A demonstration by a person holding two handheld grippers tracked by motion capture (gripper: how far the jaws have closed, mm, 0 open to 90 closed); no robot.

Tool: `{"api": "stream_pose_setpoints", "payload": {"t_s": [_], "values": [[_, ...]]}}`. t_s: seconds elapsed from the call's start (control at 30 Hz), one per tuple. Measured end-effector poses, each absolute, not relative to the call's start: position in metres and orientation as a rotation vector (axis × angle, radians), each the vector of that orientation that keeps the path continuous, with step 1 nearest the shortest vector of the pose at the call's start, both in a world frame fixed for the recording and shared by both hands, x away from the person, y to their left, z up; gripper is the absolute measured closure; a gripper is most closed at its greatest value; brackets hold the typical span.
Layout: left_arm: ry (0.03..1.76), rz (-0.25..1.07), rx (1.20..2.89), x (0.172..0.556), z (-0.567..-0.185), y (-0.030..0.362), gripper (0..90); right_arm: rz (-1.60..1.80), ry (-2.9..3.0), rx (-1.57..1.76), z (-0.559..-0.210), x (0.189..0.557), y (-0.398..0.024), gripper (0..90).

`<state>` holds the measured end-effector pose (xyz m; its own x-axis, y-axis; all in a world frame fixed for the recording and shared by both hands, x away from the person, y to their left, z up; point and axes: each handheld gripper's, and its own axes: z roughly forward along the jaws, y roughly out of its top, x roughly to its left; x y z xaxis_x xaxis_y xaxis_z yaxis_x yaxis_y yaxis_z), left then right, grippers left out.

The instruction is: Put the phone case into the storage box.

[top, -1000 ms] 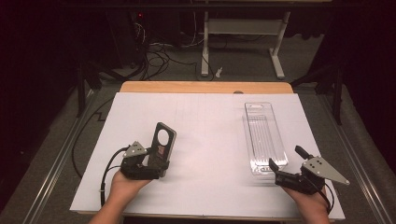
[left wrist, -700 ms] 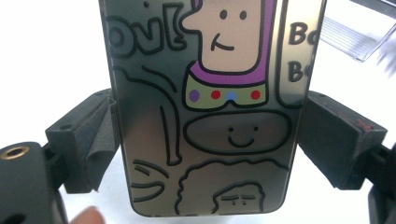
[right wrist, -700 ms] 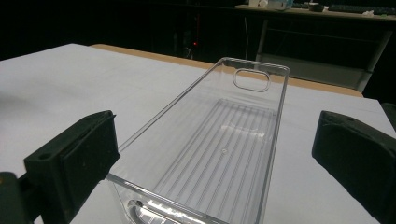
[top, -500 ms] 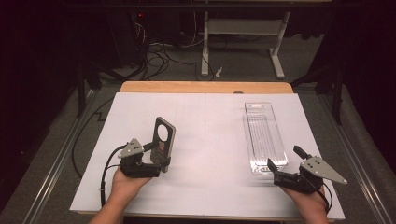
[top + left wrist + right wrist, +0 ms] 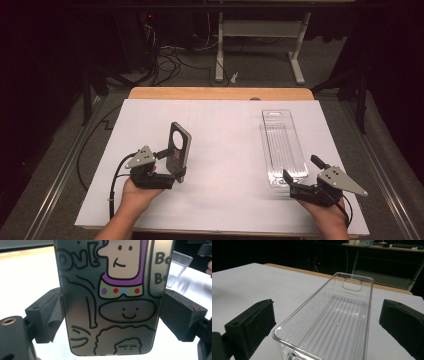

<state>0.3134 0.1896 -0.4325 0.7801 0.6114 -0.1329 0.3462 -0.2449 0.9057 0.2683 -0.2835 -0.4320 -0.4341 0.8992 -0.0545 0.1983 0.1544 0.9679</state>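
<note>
the left gripper [image 5: 167, 172] has the phone case [image 5: 178, 150] clamped by its long edges, held upright above the bench [image 5: 225, 130] at about eight o'clock. the right gripper [image 5: 300, 182] sits at four o'clock, jaws spread wide around the near end of the clear tray [image 5: 282, 145], which lies flat with its length running toward one o'clock. nothing pinched there yet, pads apart from the walls.

to my eye the job is getting the case into that tray. best bet: close the right jaws gently on the near end so the light plastic can't skate, then carry the case across toward three o'clock, tip it flat and line its length up with the tray before lowering. don't let go until it rests on the ribbed floor.

the left gripper view gives away what the high view can't: cartoon doodles on the case [image 5: 112, 297], a purple-hooded face and a smiley, plus the foam pads [image 5: 53, 312] bearing on both edges. the right gripper view shows the tray [image 5: 332, 322] empty, with a hang slot at its far end.
</note>
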Motion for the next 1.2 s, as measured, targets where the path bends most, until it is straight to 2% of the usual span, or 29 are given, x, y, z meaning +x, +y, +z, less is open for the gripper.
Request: {"api": "stream_pose_setpoints", "payload": {"t_s": [0.23,0.87,1.2], "values": [[0.644,0.262,1.875,0.321,-0.423,0.173,13.3,1.326,1.769,1.032,-0.424,0.276,-0.271,0.6],[0.600,0.200,1.858,0.325,-0.428,0.164,13.2,1.471,1.772,0.925,-0.383,0.308,-0.206,1.1],[0.596,0.192,1.850,0.323,-0.434,0.168,13.2,1.498,1.835,0.877,-0.389,0.315,-0.180,0.2]]}}
